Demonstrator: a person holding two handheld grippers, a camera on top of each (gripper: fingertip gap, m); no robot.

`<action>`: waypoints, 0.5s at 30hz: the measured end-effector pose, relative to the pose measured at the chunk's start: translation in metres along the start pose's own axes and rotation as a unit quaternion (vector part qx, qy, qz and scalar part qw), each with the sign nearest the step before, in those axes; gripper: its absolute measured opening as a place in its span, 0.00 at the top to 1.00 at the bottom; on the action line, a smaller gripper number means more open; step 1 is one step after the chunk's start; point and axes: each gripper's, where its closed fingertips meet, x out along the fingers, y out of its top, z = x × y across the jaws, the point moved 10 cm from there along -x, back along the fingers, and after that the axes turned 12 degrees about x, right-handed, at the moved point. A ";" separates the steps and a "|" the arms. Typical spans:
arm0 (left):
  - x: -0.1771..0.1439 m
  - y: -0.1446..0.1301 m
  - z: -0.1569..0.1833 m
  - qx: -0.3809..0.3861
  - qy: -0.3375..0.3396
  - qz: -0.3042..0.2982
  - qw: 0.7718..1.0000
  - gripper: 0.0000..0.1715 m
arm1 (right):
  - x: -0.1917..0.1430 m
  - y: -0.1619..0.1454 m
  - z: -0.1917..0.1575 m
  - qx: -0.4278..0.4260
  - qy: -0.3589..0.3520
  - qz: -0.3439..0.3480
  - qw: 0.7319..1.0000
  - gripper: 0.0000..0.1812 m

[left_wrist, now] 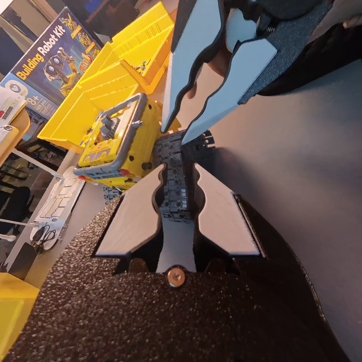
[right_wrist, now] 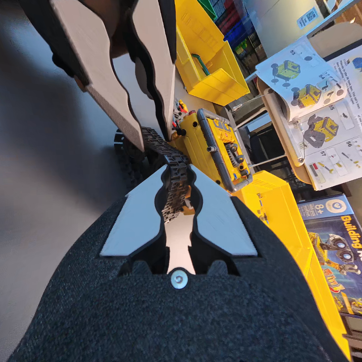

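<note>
Both tools meet on the same grey tread belt (left_wrist: 175, 188) of a yellow brick-built vehicle (left_wrist: 117, 145) that stands on the pale counter (left_wrist: 284, 176); the left tool (left_wrist: 179, 166) has its two white fingers drawn in close on either side of the belt, the tips touching or all but touching its edges, so it appears to have hold of that stretch of track; the right tool (right_wrist: 178, 166) does likewise from the opposite end, its fingers narrowed around the dark links where they run along the vehicle's side. In the left wrist view the right tool comes down from above, its tips pressed at the belt by a black toothed wheel (left_wrist: 203, 141); the two grips, one at each end, look meant to keep the loose belt taut and in line with the wheels. A grey tube frame (left_wrist: 125, 137) rings the vehicle's top, with gears inside it. Yellow bins (left_wrist: 125, 64) stand just behind the vehicle, within easy reach for spare parts; a kit box (left_wrist: 51, 58) leans beyond them; an open instruction booklet (right_wrist: 321, 109) is propped on a stand, facing the work.
</note>
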 end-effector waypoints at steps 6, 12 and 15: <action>0.013 0.001 -0.001 0.019 0.022 -0.039 0.999 0.89 | 0.007 0.002 -0.001 -0.056 0.004 -0.014 0.998 0.96; 0.013 0.004 0.003 0.055 0.038 -0.060 0.996 0.92 | 0.010 0.004 -0.002 -0.074 0.011 -0.017 0.997 0.97; 0.014 0.007 0.007 0.075 0.048 -0.066 0.994 0.93 | 0.009 0.005 0.000 -0.053 0.017 -0.013 0.998 0.97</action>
